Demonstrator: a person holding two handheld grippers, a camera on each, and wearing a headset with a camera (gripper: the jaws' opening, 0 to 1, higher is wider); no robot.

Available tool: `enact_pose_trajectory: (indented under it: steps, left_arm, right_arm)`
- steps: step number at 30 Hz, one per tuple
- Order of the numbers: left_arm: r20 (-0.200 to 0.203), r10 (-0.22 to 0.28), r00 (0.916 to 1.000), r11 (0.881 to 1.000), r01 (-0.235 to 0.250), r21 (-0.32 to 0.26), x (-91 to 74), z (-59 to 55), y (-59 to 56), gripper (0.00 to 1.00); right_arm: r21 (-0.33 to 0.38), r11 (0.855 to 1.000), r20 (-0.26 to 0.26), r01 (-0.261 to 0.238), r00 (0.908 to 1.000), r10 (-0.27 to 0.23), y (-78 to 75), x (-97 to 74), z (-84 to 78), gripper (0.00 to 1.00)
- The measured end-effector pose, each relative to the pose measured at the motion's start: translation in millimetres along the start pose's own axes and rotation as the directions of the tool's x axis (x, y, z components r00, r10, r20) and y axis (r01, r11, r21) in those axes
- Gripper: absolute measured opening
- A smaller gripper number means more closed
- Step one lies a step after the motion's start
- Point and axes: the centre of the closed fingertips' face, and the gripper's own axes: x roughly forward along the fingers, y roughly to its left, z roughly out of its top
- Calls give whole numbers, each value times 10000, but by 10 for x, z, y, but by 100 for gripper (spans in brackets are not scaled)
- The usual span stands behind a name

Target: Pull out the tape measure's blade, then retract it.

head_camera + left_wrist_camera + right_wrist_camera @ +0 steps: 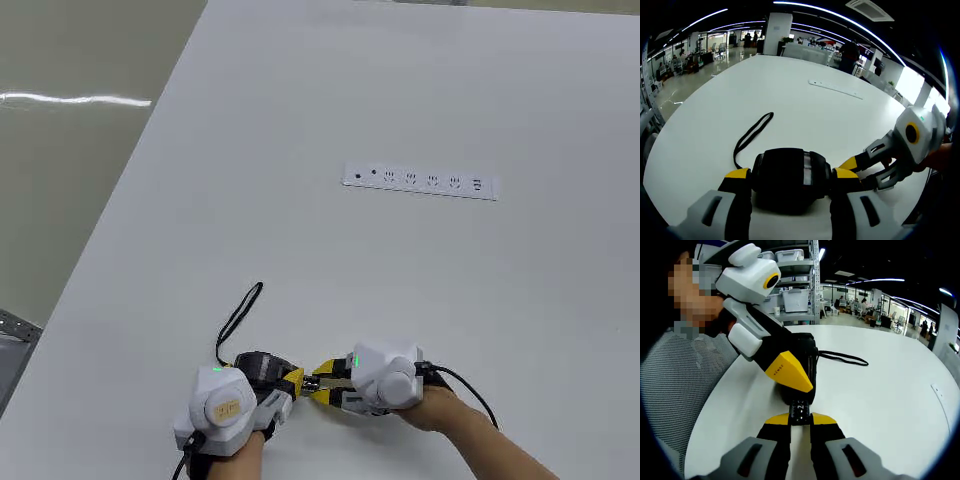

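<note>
Head view has the tape measure (262,367) lying near the close edge of the white table (400,280), with both my tools meeting on it. My left gripper (791,176) is clamped across the case, one yellow-tipped jaw on each side. My right gripper (800,421) is closed on the end of the blade (800,409), which I judge to be barely out of the case. The worst risk from here is that end slipping free. It is a thin, slick metal strip, the jaw tips pinch only a small part of it, and I expect it would snap straight back inside. The case is rounded and black, with a pale band across its face, so it could twist between my left jaws if I pull off-line. A skewed pull could also kink the blade where it leaves the case. The table is smooth and glossy and would not stop the case from sliding. The black wrist strap (238,315) trails in a limp loop behind the case, away from the blade. The white power strip (420,181) sits well apart.
</note>
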Motion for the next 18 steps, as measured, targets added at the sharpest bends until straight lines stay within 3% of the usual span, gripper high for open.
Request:
enact_pose_trajectory:
  steps: [18]
  left_arm:
    - [-18,-76,10000,9999,76,-86,-8,2,-3,60]
  right_arm:
    - [7,9999,158,-106,9998,106,0,97,65,12]
